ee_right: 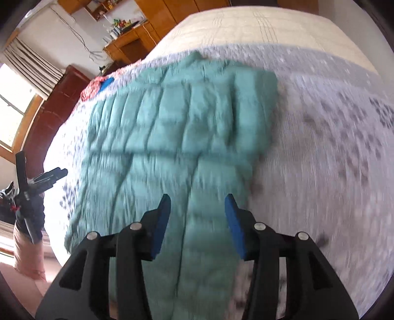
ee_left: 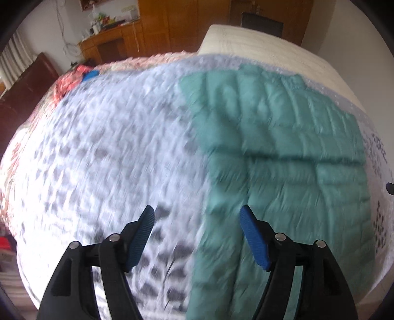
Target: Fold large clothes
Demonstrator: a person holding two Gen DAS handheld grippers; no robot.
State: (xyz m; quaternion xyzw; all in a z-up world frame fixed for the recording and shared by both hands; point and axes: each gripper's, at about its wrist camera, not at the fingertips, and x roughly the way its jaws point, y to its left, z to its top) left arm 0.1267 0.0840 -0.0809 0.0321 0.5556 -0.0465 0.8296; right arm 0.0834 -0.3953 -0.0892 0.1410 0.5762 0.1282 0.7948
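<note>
place: home bedroom | evidence: quilted bed (ee_left: 110, 137), wooden wardrobe (ee_left: 157, 22), cluttered desk (ee_right: 128, 37), curtained window (ee_right: 17, 98)

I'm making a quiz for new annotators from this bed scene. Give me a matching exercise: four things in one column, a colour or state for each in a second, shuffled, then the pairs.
Things
1. puffer jacket
2. bedspread
3. left gripper
4. cabinet

Colour or state
A. brown wood, at the wall
B. open, holding nothing
C. teal, lying flat on the bed
D. white with a grey pattern

Pairs: 1-C, 2-D, 3-B, 4-A
</note>
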